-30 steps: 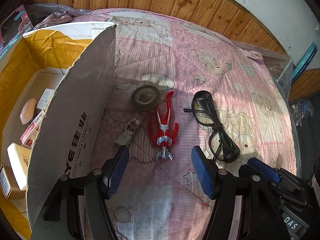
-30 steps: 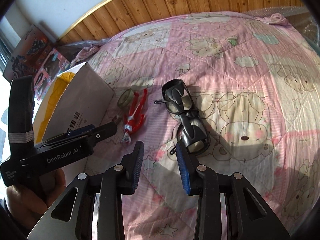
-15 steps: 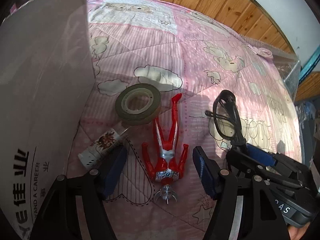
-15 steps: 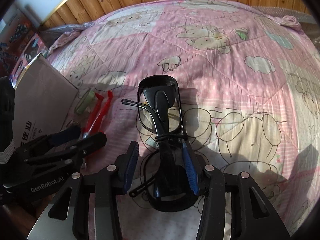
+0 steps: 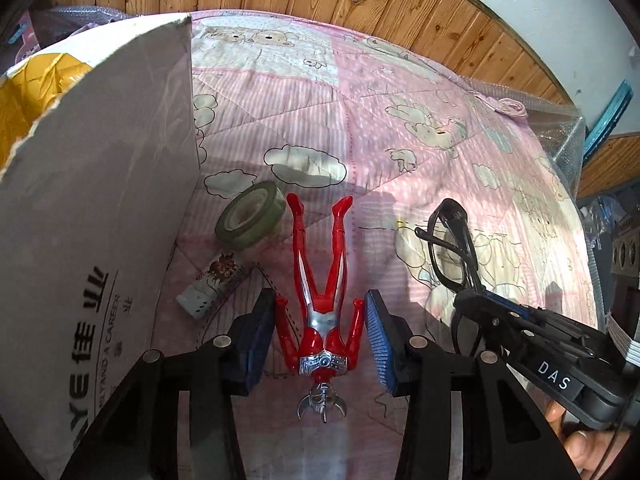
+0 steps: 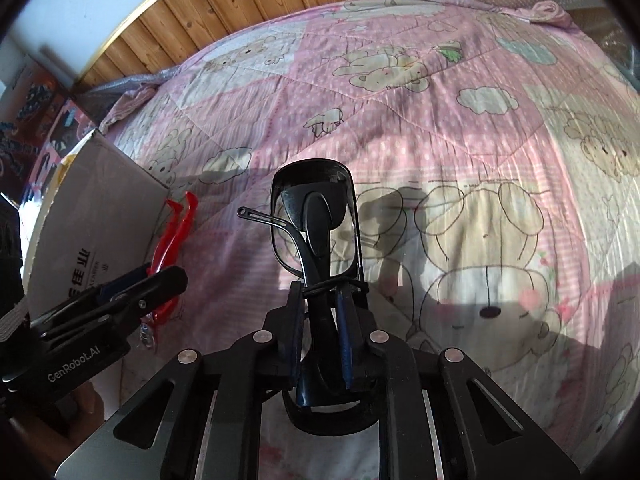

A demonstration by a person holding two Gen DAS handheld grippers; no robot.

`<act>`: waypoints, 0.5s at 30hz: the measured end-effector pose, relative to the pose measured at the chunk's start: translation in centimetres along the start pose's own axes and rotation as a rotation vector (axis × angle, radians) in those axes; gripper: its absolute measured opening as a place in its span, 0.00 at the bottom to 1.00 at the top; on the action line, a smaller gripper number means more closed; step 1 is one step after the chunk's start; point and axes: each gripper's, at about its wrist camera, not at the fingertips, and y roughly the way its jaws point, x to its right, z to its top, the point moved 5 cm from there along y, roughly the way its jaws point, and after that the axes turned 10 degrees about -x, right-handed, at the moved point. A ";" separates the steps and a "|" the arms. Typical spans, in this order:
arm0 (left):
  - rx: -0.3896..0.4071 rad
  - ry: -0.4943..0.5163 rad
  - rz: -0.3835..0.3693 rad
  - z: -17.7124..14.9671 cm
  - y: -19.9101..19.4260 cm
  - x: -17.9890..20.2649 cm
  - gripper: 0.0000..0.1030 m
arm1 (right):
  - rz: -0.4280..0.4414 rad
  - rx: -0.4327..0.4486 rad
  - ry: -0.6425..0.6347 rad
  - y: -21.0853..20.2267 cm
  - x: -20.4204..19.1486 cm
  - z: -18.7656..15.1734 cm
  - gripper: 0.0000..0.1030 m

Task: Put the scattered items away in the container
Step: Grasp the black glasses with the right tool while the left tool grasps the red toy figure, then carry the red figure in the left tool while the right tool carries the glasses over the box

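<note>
The left claw [image 5: 320,340] has closed in round the red figure [image 5: 322,300] since a moment ago, pads beside its arms with jaws parted and not yet gripping. The right claw [image 6: 318,328] is now clenched on the glasses [image 6: 316,224], lenses jutting ahead of its tips. Tape [image 5: 250,216] and a small tube [image 5: 210,286] lie ahead-left of the left claw, by the box [image 5: 92,208].

"DAS" on right gripper [image 5: 476,308]; "GenRobot.AI" on left gripper [image 6: 132,292].
</note>
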 end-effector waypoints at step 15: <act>0.061 0.048 -0.024 -5.6 -6.6 0.9 0.45 | 0.002 0.038 -0.050 -4.0 -4.5 -6.3 0.15</act>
